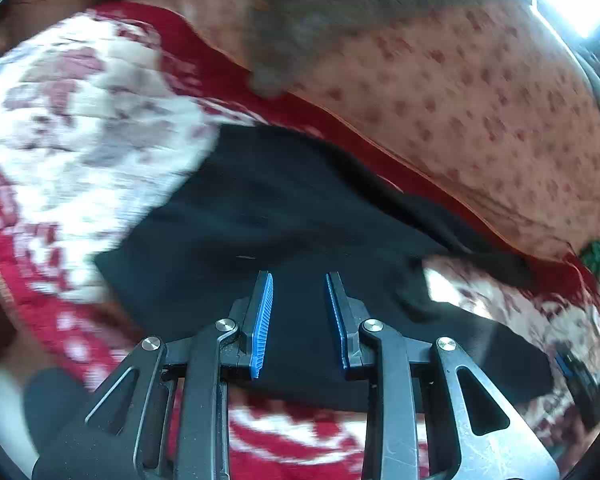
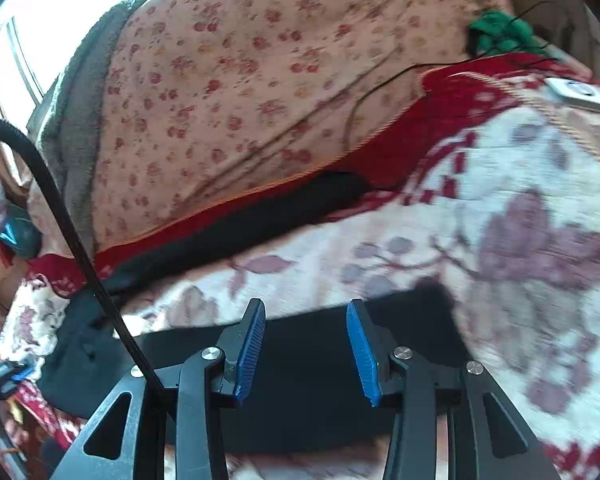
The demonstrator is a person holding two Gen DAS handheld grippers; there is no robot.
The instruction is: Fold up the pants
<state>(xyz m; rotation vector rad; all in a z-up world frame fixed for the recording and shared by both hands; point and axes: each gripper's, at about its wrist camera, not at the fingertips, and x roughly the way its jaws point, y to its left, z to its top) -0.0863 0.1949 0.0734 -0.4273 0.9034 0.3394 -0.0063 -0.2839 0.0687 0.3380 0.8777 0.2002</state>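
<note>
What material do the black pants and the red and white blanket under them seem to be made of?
The black pants look like a soft, matte knit or fleece fabric: no shine, and they lie limp in flat folds, though blur hides the weave. The red and white blanket looks like thick woven or plush textile, with a blocky, pixel-like flower pattern and a corded edge. Both are guesses from the look only.

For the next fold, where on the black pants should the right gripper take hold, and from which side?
Probably the pants' far edge, just ahead of the open right gripper. The cloth lies flat on the flowered blanket, and that edge runs straight across the gripper's path, so coming down from above with one finger slid under the hem looks cleanest.
</note>
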